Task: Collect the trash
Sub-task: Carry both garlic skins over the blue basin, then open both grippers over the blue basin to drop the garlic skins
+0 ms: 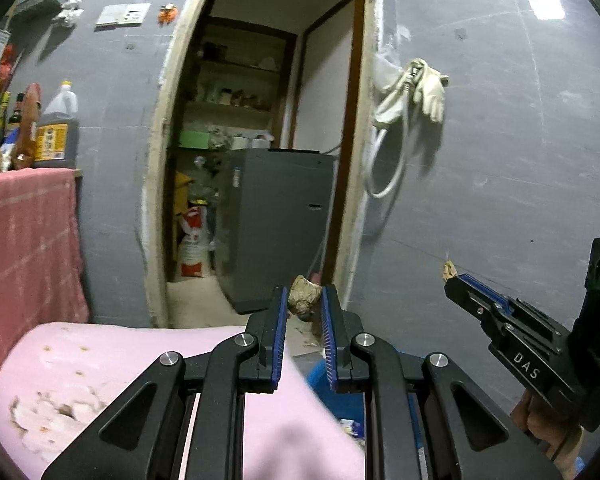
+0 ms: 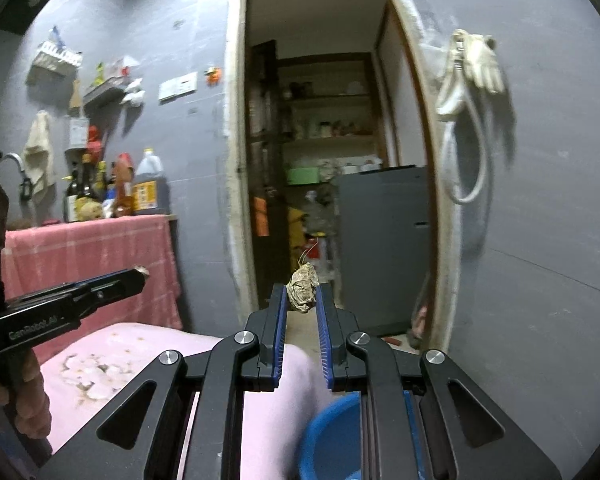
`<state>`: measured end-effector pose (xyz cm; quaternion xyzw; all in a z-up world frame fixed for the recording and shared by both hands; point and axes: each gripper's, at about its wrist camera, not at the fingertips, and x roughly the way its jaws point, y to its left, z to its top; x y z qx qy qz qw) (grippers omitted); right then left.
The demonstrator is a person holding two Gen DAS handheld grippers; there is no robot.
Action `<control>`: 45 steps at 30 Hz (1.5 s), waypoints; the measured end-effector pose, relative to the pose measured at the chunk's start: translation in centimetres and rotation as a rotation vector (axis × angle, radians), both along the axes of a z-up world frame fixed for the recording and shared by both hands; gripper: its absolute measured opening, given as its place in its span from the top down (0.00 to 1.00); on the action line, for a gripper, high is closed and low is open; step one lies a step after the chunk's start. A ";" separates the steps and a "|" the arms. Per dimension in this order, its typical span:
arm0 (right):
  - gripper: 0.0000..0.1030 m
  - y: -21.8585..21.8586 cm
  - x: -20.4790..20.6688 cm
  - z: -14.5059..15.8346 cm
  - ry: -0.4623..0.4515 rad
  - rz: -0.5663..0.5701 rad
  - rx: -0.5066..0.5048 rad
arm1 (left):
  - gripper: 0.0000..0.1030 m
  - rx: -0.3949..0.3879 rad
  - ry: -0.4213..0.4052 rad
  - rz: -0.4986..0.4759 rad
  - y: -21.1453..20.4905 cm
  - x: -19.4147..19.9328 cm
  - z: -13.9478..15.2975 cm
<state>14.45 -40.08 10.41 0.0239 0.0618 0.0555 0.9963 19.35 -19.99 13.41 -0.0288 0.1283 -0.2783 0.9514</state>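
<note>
My left gripper (image 1: 306, 293) is shut on a crumpled brown-beige scrap of trash (image 1: 305, 300), held up in front of a doorway. In the right wrist view, my right gripper (image 2: 302, 291) is shut on a similar crumpled papery scrap (image 2: 301, 294) with thin strands sticking up from it. Each gripper also shows in the other's view. The right gripper (image 1: 454, 280) is at the right edge with a bit of scrap (image 1: 449, 269) at its tip. The left gripper (image 2: 138, 276) is at the left edge with its scrap (image 2: 142, 270) peeking out. Both are held at about the same height, side by side.
A blue tub (image 2: 332, 432) sits low beneath the grippers beside a stained pink surface (image 2: 112, 360). A pink-cloth counter (image 2: 92, 248) holds several bottles on the left. The doorway ahead opens onto shelves and a grey appliance (image 2: 380, 248). Gloves and a hose (image 2: 474, 64) hang on the grey wall.
</note>
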 end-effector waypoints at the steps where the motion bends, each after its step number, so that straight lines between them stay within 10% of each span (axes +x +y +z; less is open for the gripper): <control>1: 0.88 -0.5 -0.2 -0.1 0.003 -0.012 0.002 | 0.86 0.000 0.005 -0.010 -0.7 0.0 -0.1; 24: 0.87 -8.2 2.5 -6.2 0.265 -0.108 0.111 | 0.86 0.131 0.328 -0.159 -11.9 5.2 -9.0; 45: 0.87 -9.0 4.2 -8.3 0.382 -0.109 0.147 | 0.86 0.165 0.466 -0.136 -12.3 7.3 -12.5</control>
